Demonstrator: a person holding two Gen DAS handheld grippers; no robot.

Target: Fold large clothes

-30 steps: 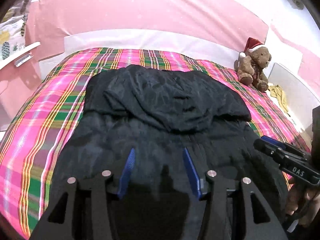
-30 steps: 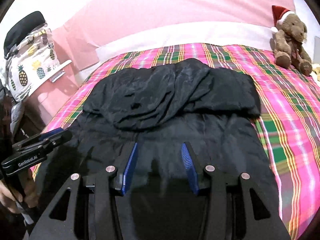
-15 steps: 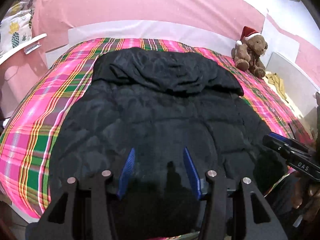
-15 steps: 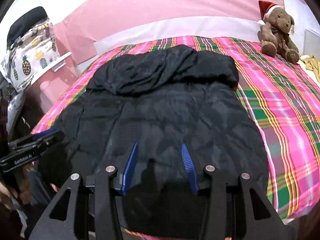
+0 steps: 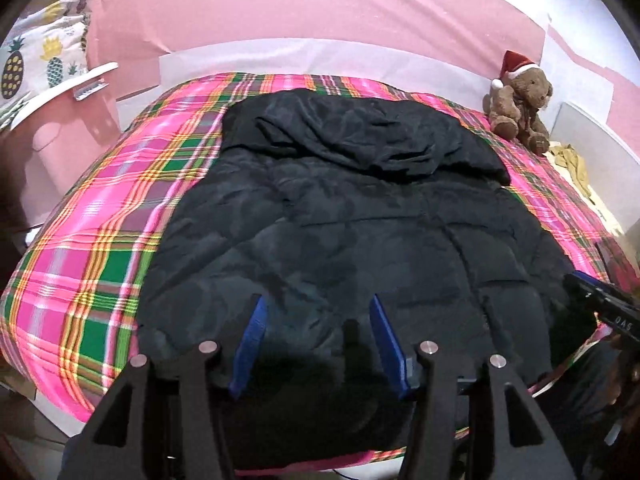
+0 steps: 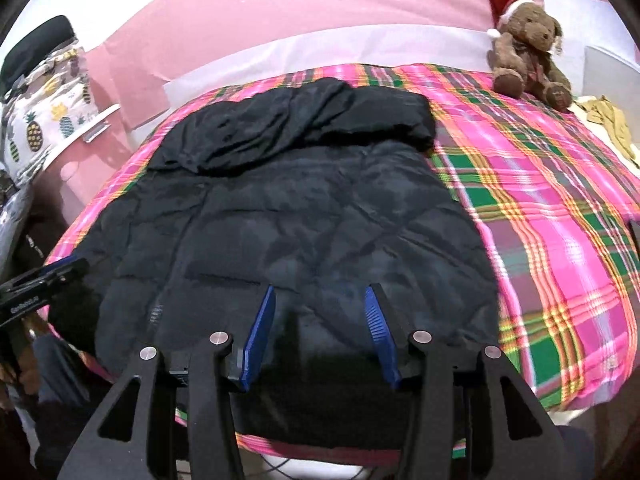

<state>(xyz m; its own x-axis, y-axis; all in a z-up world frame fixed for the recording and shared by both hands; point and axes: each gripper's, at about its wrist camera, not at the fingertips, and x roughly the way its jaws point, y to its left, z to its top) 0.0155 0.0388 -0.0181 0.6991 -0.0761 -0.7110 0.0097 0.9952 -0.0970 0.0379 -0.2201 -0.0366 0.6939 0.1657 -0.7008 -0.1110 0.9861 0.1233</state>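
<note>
Bed [image 5: 100,216]: jacket [image 5: 360,240] lengthwise (hood far)

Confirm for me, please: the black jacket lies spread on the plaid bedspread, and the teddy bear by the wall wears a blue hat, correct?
Not quite: the teddy bear wears a red hat, as the right wrist view shows. The black jacket does lie spread on the plaid bedspread.

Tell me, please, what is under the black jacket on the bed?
The black jacket lies spread on a pink and green plaid blanket, which shows around it on both sides. The blanket's middle, and anything beneath the jacket itself, is covered and cannot be seen.
</note>
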